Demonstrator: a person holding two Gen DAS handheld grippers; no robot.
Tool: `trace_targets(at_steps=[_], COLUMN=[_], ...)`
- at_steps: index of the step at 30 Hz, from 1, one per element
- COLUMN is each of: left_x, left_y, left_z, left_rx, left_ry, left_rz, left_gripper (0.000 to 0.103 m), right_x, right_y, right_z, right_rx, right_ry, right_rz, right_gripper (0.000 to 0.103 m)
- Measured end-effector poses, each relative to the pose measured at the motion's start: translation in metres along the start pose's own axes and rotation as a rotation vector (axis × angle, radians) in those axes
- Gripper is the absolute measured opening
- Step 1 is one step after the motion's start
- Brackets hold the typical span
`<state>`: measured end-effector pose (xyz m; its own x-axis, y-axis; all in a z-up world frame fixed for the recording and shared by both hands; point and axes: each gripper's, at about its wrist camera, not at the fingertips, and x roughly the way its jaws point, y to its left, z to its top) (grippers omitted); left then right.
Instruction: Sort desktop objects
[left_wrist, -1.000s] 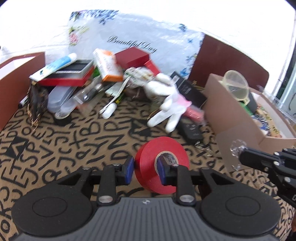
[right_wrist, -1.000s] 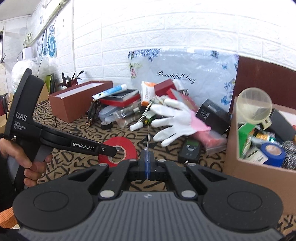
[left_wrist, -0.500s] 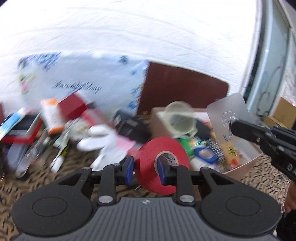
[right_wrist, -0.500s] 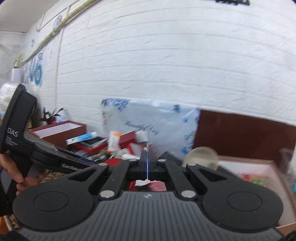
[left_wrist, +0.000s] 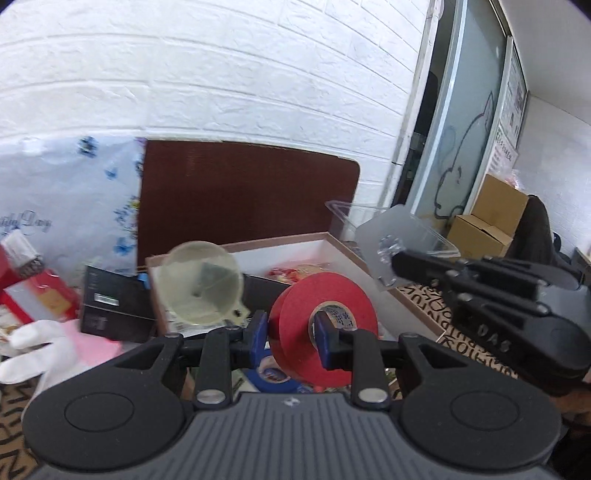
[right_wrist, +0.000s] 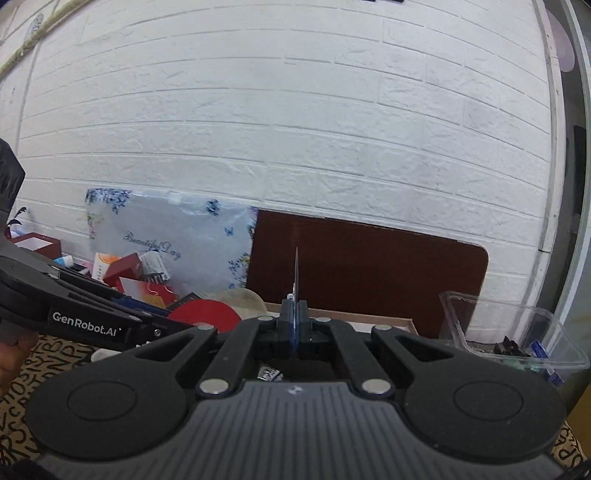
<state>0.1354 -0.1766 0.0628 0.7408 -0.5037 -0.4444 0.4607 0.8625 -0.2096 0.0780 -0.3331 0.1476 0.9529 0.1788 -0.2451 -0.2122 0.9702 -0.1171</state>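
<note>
Already the left gripper (left_wrist: 289, 338) had its jaws clamped through the red tape roll (left_wrist: 323, 328), held on edge above the open cardboard box (left_wrist: 314, 240), which lay straight ahead and below. The right gripper (right_wrist: 294, 325) pinched a thin clear plate (left_wrist: 391, 247), probably plastic, hovering nearer the clear tub (right_wrist: 517, 332).

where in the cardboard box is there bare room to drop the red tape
The open cardboard box shows bare white floor at its back, behind the red tape roll. The front is crowded: translucent plastic funnel, blue tape roll.
</note>
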Motion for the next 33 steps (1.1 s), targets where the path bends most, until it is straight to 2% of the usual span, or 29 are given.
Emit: trace_targets(at_steps=[4, 6, 7, 8, 9, 11, 13, 14, 15, 25, 33], left_x=[0.039, 0.048, 0.048, 0.046, 0.039, 0.028, 0.023, 0.023, 0.021, 0.004, -0.03], left_y=[-0.003, -0.001, 0.001, 0.002, 0.004, 0.006, 0.008, 0.008, 0.009, 0.006, 0.0], left_z=[-0.007, -0.009, -0.009, -0.008, -0.009, -0.008, -0.006, -0.006, -0.006, -0.021, -0.039], left_rx=[-0.008, -0.018, -0.034, -0.051, -0.06, -0.058, -0.079, -0.093, -0.106, -0.115, -0.12], left_ry=[0.05, 0.05, 0.055, 0.051, 0.021, -0.041, -0.049, -0.048, -0.046, -0.007, -0.007], left_rz=[0.002, -0.004, -0.001, 0.004, 0.001, -0.013, 0.006, 0.015, 0.021, 0.131, 0.178], left_gripper=[0.029, 0.044, 0.07, 0.09, 0.093, 0.096, 0.101, 0.101, 0.101, 0.103, 0.103], right_x=[0.031, 0.052, 0.064, 0.074, 0.078, 0.075, 0.068, 0.065, 0.06, 0.021, -0.017], right_y=[-0.022, -0.032, -0.034, -0.036, -0.034, -0.031, -0.033, -0.032, -0.031, -0.01, 0.011], right_z=[-0.021, -0.036, -0.044, -0.052, -0.058, -0.068, -0.072, -0.073, -0.073, -0.048, -0.048], right_rx=[0.049, 0.067, 0.065, 0.059, 0.046, 0.013, 0.033, 0.05, 0.059, 0.06, 0.043], right_ry=[0.083, 0.157, 0.213, 0.27, 0.292, 0.264, 0.25, 0.242, 0.228, 0.163, 0.176], right_rz=[-0.056, -0.047, -0.029, -0.044, -0.083, -0.119, -0.11, -0.107, -0.111, -0.136, -0.179], right_gripper=[0.0, 0.003, 0.011, 0.041, 0.056, 0.061, 0.075, 0.091, 0.096, 0.098, 0.099])
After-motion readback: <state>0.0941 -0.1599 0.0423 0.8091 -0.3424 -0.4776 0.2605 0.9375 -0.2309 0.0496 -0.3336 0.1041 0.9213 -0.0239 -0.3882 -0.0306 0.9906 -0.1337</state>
